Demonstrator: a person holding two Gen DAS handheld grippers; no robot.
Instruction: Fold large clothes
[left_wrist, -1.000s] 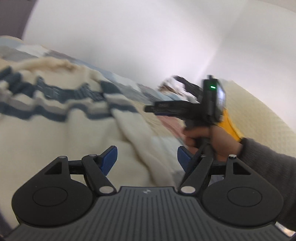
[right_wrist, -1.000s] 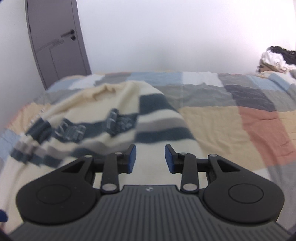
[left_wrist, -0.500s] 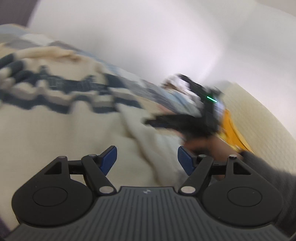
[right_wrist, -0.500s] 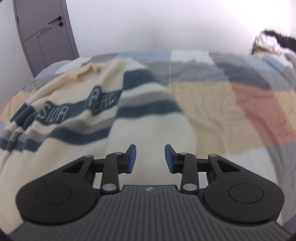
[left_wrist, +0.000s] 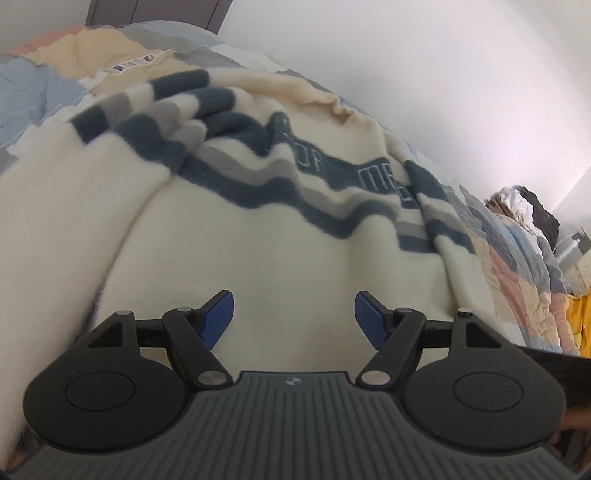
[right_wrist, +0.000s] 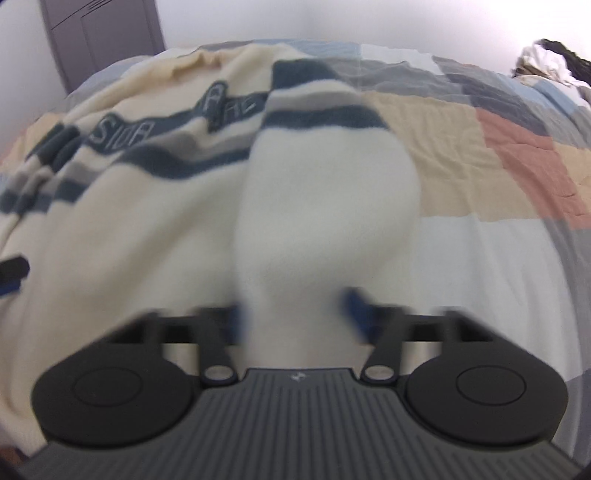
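Observation:
A cream fleece sweater (left_wrist: 258, 240) with navy and grey stripes and lettering lies spread on the bed. My left gripper (left_wrist: 293, 314) hovers low over its plain cream body, open, with nothing between the blue pads. In the right wrist view a cream sleeve (right_wrist: 325, 192) runs from the striped chest straight down into my right gripper (right_wrist: 295, 317). That gripper's jaws are closing and its blurred fingers pinch the sleeve's end from both sides.
The bed wears a patchwork quilt (right_wrist: 461, 140) of orange, tan, grey and white squares, bare to the right of the sleeve. A heap of other clothes (right_wrist: 546, 62) sits at the far right corner. A grey door (right_wrist: 103, 37) stands beyond the bed, far left.
The left gripper swung away from the hand holding the right gripper and sank toward the sweater's body. The right gripper dropped onto the sleeve, whose end now sits between its fingers.

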